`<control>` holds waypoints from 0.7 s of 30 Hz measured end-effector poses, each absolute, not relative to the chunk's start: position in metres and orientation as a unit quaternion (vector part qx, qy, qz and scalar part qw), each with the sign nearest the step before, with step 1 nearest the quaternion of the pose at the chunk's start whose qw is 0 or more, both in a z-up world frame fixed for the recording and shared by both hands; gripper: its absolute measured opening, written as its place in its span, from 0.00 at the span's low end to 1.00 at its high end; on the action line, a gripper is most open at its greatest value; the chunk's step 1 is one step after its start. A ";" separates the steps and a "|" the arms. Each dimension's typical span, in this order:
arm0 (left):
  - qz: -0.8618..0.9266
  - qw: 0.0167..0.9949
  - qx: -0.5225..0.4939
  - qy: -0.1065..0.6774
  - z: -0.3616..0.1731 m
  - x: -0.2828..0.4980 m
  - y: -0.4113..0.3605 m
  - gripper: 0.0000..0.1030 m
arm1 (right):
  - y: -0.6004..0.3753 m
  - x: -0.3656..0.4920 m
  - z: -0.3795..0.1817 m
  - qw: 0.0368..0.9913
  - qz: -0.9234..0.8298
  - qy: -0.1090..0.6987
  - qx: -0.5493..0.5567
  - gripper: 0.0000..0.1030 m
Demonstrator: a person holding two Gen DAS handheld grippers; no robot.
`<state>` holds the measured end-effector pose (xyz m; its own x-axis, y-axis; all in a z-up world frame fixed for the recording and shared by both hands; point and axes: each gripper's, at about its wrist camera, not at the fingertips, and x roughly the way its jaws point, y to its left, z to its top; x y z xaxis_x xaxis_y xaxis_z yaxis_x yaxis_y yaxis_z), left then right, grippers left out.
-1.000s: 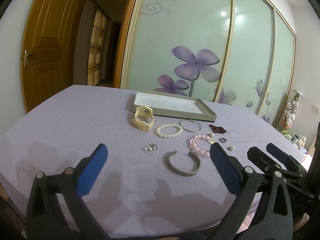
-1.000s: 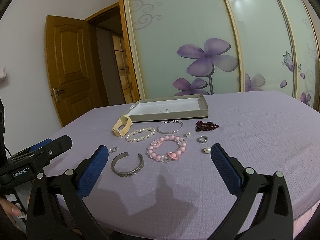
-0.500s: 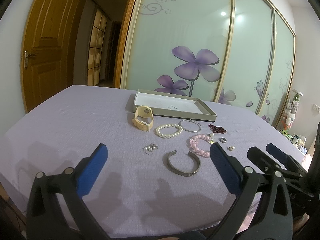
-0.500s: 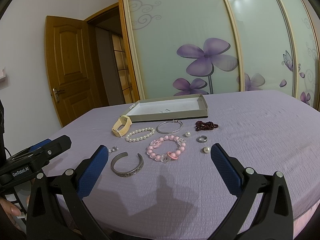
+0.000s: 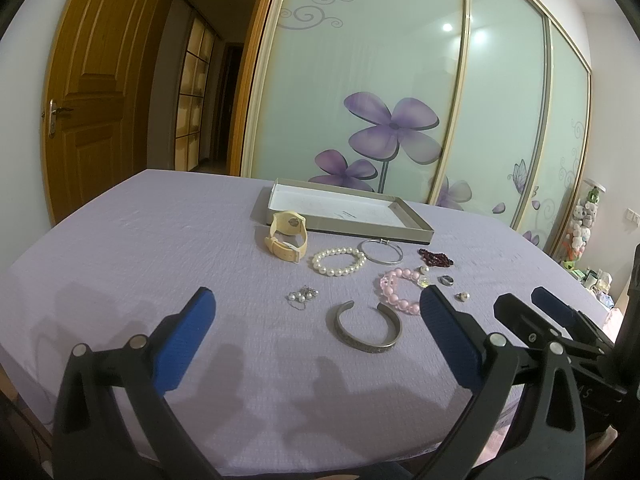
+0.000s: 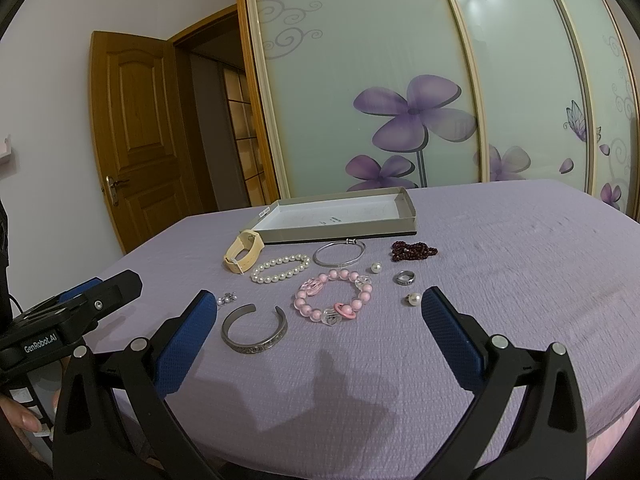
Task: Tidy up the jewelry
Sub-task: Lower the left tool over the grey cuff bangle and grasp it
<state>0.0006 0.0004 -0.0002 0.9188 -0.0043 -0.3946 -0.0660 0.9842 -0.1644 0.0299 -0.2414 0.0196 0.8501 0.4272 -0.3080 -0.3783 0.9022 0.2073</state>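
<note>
Now we hold both claws low over the near edge of the bench (image 5: pixel 120 248), which is covered in a lilac cloth. Our left claw (image 5: pixel 316 320) is spread wide and grips nothing, and our right claw (image 6: pixel 320 320) is likewise released and empty; each one shows at the edge of the other's view.

Laid out on the cloth between us and the far side is the jewelry. Nearest lies an open silver cuff bangle (image 6: pixel 254 330), its gap turned away from us. Just to its right sits a pink bead bracelet (image 6: pixel 334 300), and to its left a small cluster of pearl earrings (image 5: pixel 302 296), partly hidden behind a blue pad in the right view. Beyond these lie a white pearl bracelet (image 6: pixel 281 269) and a thin silver bangle (image 6: pixel 339 254), close beside each other. A cream wristwatch (image 6: pixel 244 256) stands on its strap at the left end of the row, touching or nearly touching the front wall of a shallow grey cardboard tray (image 6: pixel 344 234). The tray has a white inside with only faint marks on it.

To the right, a heap of dark red beads (image 6: pixel 414 250) lies apart from the rest. Near it we see a loose pearl (image 6: pixel 375 267), a silver ring (image 6: pixel 403 278) and a pearl ring (image 6: pixel 414 299). A thumb (image 6: pixel 24 422) shows at the lower left of the right view.
</note>
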 end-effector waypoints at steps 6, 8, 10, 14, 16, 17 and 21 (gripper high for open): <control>0.016 0.975 -0.088 0.201 0.000 0.001 0.000 0.98 | -0.241 0.030 0.020 0.959 0.209 0.177 0.070 0.99; 0.017 0.975 -0.087 0.202 0.000 0.001 0.000 0.98 | -0.243 0.033 0.019 0.959 0.209 0.177 0.069 0.99; 0.018 0.975 -0.087 0.204 -0.001 0.001 0.000 0.98 | -0.245 0.037 0.017 0.960 0.205 0.178 0.064 0.99; 0.022 0.974 -0.084 0.210 0.000 0.001 0.005 0.98 | -0.250 0.046 0.016 0.961 0.194 0.190 0.058 0.99; 0.022 0.973 -0.084 0.215 -0.004 0.003 0.004 0.98 | -0.253 0.056 0.010 0.959 0.189 0.202 0.058 0.99; 0.021 0.973 -0.084 0.216 -0.004 0.004 0.004 0.98 | -0.254 0.061 0.008 0.958 0.186 0.212 0.057 0.97; 0.017 0.972 -0.081 0.220 -0.011 0.016 0.004 0.98 | -0.253 0.076 0.003 0.951 0.181 0.246 0.052 0.86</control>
<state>0.0158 0.0044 -0.0109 0.9026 -0.0029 -0.4304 -0.0685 0.9863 -0.1503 0.0760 -0.2533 0.0030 0.8136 0.3695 -0.4489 -0.3181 0.9292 0.1882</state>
